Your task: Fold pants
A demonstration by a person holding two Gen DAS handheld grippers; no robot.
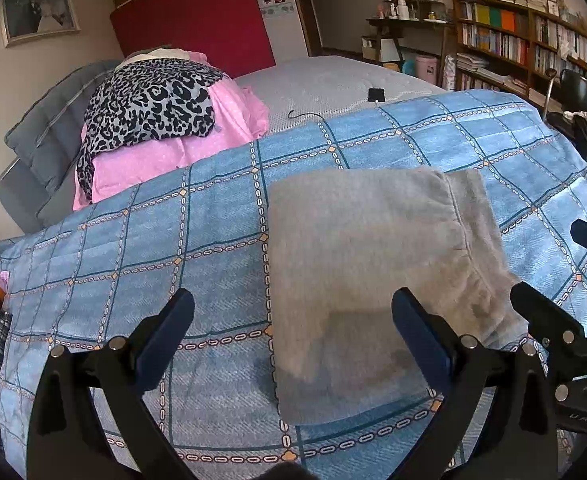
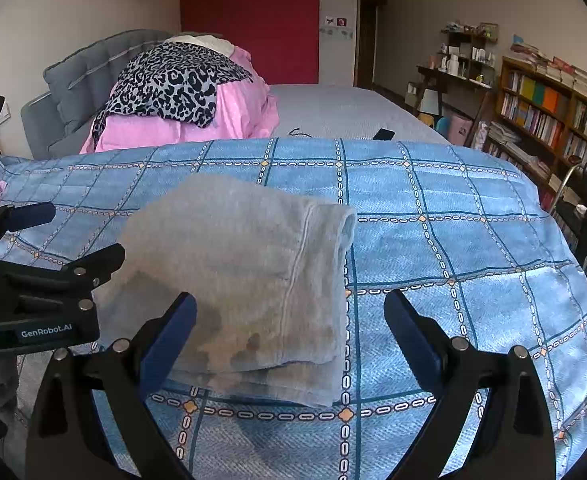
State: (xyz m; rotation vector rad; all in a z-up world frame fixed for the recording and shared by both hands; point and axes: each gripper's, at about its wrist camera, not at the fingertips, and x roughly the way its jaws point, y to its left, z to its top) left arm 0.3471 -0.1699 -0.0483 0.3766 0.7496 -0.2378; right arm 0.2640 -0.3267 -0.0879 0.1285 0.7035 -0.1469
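Grey pants (image 1: 369,264) lie folded into a thick rectangle on the blue checked quilt (image 1: 165,232). In the right wrist view the same grey pants (image 2: 249,280) sit left of centre on the quilt (image 2: 453,240). My left gripper (image 1: 293,312) is open, hovering over the pants' near left edge, its right finger over the fabric. My right gripper (image 2: 289,312) is open above the pants' near right part, empty. The right gripper (image 1: 553,264) also shows at the right edge of the left wrist view, and the left gripper (image 2: 69,236) at the left edge of the right wrist view.
A pink bedding pile (image 1: 173,148) topped with a leopard-print cloth (image 1: 149,104) sits at the head of the bed by a grey headboard (image 1: 49,128). A phone with a cable (image 1: 375,94) lies on the mattress. Bookshelves (image 1: 533,40) and a black chair (image 1: 585,96) stand at the right.
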